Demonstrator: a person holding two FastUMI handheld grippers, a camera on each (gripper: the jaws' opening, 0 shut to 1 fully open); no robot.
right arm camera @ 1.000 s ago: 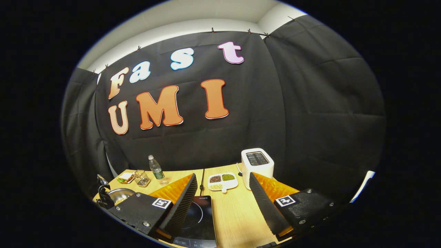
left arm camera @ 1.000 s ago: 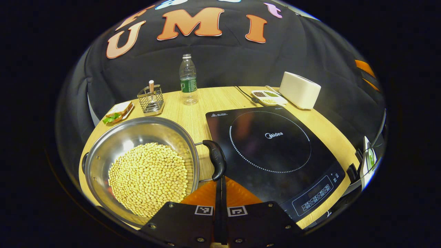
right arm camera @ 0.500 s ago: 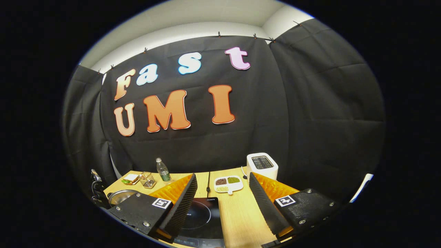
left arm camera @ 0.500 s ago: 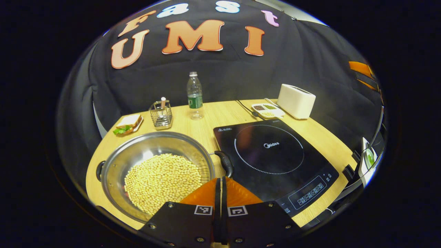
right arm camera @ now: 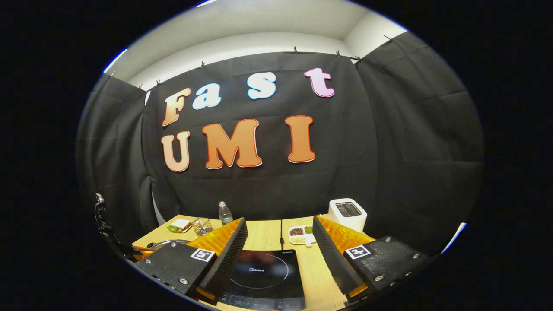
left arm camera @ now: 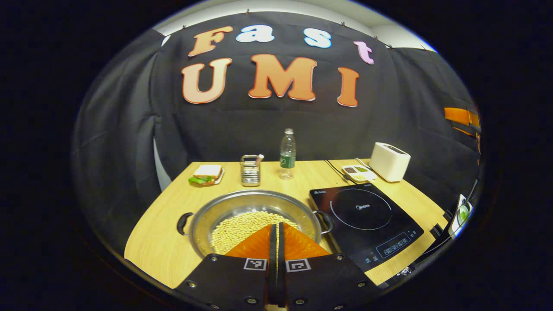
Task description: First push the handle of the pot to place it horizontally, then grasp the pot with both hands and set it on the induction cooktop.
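The pot (left arm camera: 255,216) sits lower centre, handles sideways; pushing looks done. Left claw (left arm camera: 277,242) pinched empty, right claw (right arm camera: 278,255) wide: next, grip both handles.

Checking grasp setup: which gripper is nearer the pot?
Left. The left gripper, shut, hovers at the pot's near rim; the right gripper, open, hangs over the induction cooktop.

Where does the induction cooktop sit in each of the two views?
Left gripper view: the induction cooktop lies right of centre, beside the pot.
Right gripper view: it lies low in the middle, partly framed by that gripper's open tongs.
Shared landmark: the white toaster stands behind the cooktop's right side in both views.
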